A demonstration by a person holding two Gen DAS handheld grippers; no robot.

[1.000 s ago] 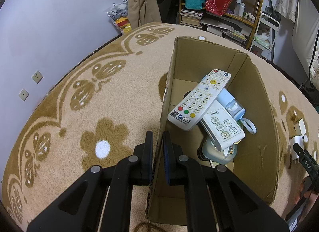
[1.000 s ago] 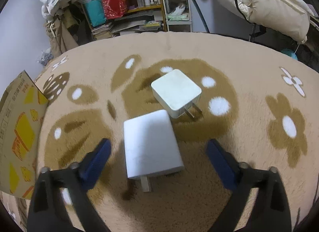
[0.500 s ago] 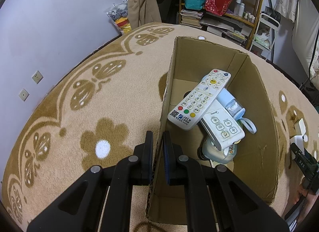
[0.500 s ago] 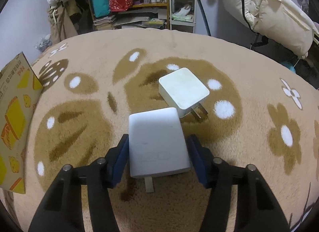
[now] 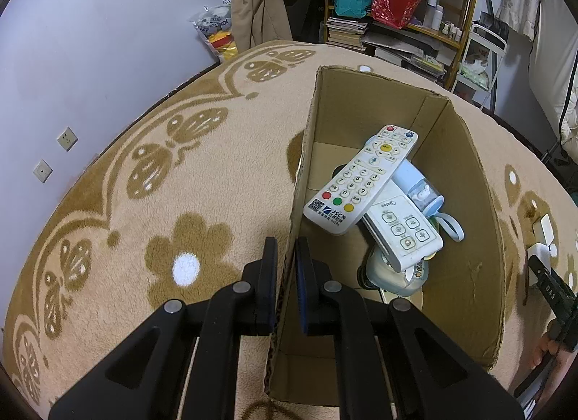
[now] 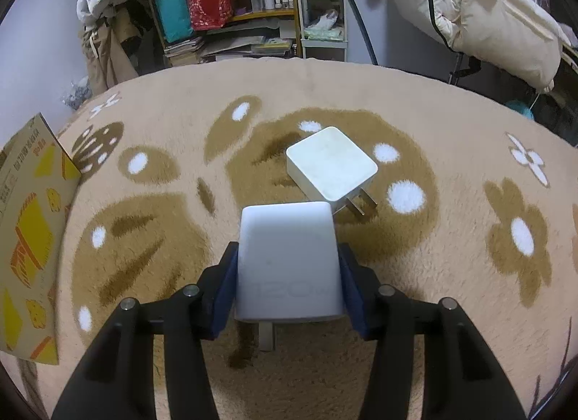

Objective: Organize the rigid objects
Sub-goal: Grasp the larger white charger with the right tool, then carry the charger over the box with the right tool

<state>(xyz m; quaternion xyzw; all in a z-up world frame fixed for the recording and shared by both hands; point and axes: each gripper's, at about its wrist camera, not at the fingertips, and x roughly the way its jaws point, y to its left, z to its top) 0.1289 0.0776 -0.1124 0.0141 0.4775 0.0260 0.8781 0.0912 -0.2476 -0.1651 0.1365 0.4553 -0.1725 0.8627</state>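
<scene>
Lying flat, white boxy charger

The carpet is tan with brown flowers and white dots. On it lie two white chargers. Beside the carpet's brown flower, the cardboard box is brown inside, and yellow and orange pictures cover its outside. In the box, a white remote has red, green and yellow buttons.

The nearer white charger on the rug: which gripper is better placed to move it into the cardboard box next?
Right. The right gripper has just closed its pads on the nearer white charger, while the left gripper is clamped on the cardboard box wall.
</scene>
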